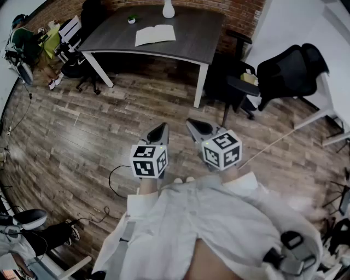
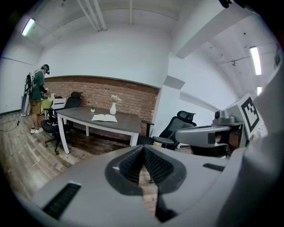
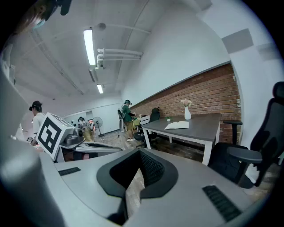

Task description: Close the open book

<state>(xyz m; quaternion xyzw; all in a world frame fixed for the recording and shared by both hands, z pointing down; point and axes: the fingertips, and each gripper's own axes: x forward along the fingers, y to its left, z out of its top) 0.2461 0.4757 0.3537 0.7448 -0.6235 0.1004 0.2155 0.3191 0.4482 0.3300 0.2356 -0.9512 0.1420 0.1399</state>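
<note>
Wood-plank floor (image 1: 109, 120) lies between the operator and the dark table (image 1: 202, 33) at the brick wall. The open book (image 1: 155, 34) lies flat on the tabletop, pages up, with a white vase (image 1: 168, 8) and a small plant (image 1: 131, 19) near its far side. Left gripper (image 1: 162, 129) and right gripper (image 1: 192, 126) are held side by side in front of the body, well apart from the book, each with its jaws together and nothing between them. Step in hand, as judged: approach. Walk to the table's near edge before reaching, keeping clear of the black chair (image 1: 232, 76) at its right end. Then slip one closed tip under an outer page edge, fold that half over the spine, and steady the other half with the second gripper. Avoid the vase.
</note>
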